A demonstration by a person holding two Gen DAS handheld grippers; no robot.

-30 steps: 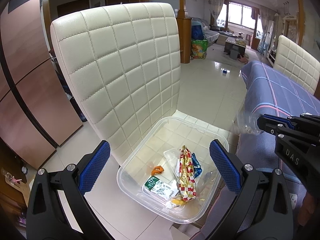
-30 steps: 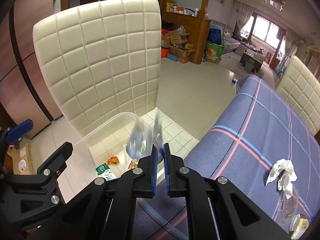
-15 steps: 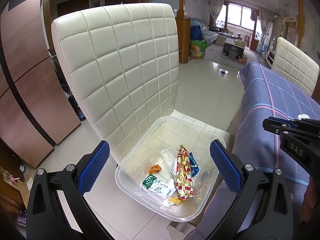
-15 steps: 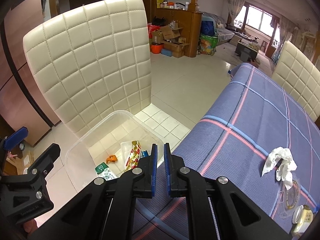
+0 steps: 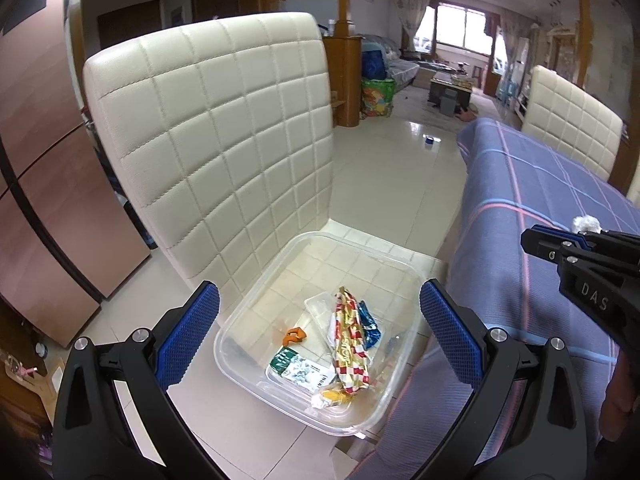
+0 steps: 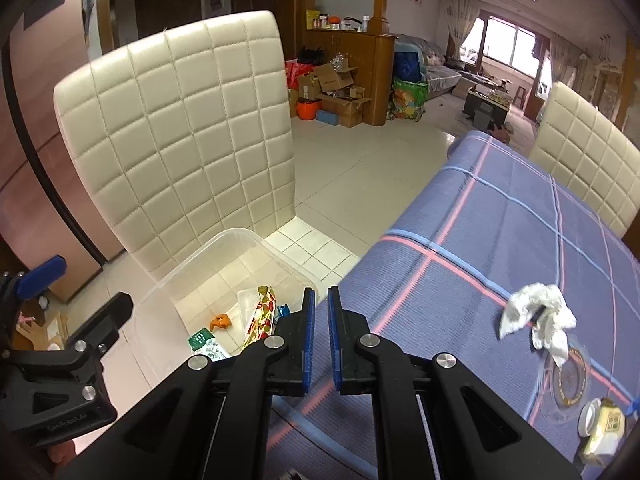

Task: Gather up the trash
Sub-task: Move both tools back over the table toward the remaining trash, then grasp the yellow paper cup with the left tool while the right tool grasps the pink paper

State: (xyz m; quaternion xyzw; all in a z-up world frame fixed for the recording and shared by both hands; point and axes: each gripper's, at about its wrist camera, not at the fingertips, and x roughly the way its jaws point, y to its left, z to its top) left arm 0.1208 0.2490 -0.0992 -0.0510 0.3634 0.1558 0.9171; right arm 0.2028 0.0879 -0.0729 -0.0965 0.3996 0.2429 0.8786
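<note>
Trash (image 5: 348, 344) lies in the tub (image 5: 256, 300) on the chair (image 5: 224, 152). Left claw (image 5: 320, 336) is spread wide above it. Right claw (image 6: 321, 336), nearly pressed together, holds nothing above the table (image 6: 500, 248), near the tissue (image 6: 538, 318).

Cream quilted leather chair (image 5: 224, 152) with tall backrest, second cream quilted chair (image 6: 588, 156) behind the desk, blue plaid tablecloth (image 6: 500, 240), glossy beige tiled floor (image 5: 396, 168), brown cardboard boxes (image 6: 336, 88) by a wooden cabinet (image 6: 372, 60), bright curtained window (image 5: 460, 24)
</note>
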